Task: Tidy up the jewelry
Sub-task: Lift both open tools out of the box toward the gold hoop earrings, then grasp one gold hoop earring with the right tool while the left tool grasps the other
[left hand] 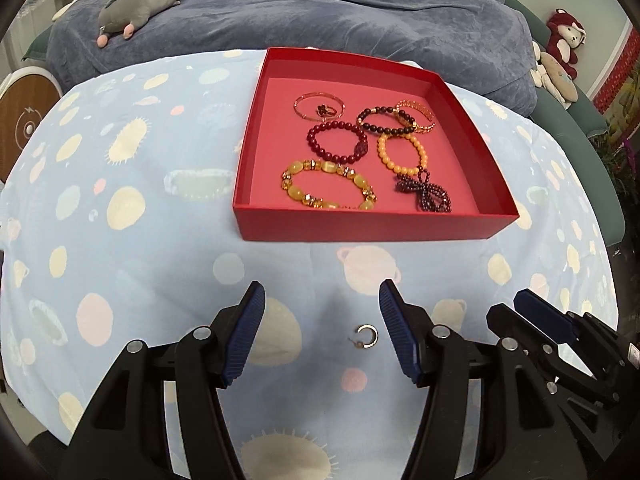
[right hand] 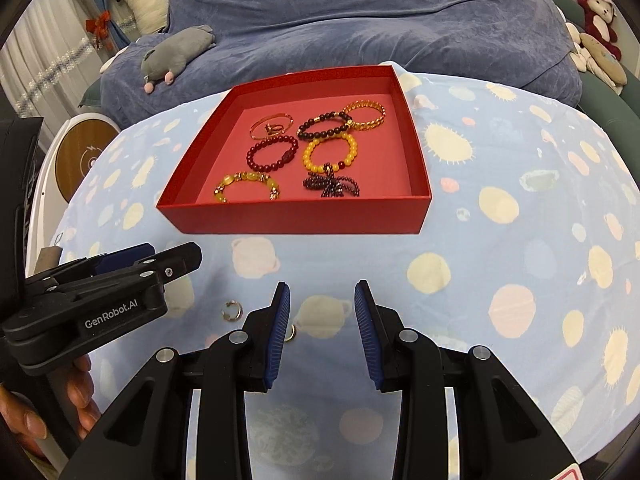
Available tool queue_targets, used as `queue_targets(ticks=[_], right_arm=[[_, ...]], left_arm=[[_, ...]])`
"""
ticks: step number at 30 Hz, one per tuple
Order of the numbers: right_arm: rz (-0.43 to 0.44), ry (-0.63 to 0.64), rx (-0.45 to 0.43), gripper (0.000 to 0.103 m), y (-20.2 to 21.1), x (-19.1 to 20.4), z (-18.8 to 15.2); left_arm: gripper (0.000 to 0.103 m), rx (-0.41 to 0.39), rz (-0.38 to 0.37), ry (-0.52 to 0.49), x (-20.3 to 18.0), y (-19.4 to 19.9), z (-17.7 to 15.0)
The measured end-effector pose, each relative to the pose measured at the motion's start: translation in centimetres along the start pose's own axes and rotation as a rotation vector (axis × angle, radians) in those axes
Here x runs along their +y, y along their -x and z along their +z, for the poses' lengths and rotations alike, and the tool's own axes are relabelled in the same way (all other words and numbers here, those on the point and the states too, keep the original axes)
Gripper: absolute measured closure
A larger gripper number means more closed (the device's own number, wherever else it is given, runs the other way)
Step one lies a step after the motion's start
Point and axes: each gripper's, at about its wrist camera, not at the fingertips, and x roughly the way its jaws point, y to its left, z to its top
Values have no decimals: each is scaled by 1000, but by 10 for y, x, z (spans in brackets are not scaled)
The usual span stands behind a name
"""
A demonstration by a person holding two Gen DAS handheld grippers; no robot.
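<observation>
A small open hoop earring [left hand: 366, 336] lies loose on the spotted cloth of the table [left hand: 120, 240], outside the red box [left hand: 376, 226] that already holds the bracelets [left hand: 330, 188]. It sits between the spread fingers of the left hand-held gripper [left hand: 322, 334], untouched. The step in hand looks like picking up these last pieces; the next move likely calls for lowering and a fine pinch on thin metal. The right hand-held gripper [right hand: 320, 332] is parted and empty. A second gold piece [right hand: 291, 332] is half hidden behind its left finger, too covered to identify.
</observation>
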Motion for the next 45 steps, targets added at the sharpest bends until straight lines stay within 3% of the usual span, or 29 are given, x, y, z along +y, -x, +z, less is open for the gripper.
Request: queue_targets(ticks=[14,38,41,43,45], right_arm=[[-3,8,36,70,2,13,-45],[-5,35,82,70,-49,27,-25],[-25,61,75,75,-50,29,-24],[-46,85,70,87,-50,30,-26],[-42,82,70,87,-49,27,-27]], left_arm=[[47,9,56,-7,4,13,-50],[47,46,110,-37,15,-15,-57],[47,47,104,-36,15,-16,-55],[47,46,101,-36,14,-16,-53],[47,45,95,-34,13,-16,-52]])
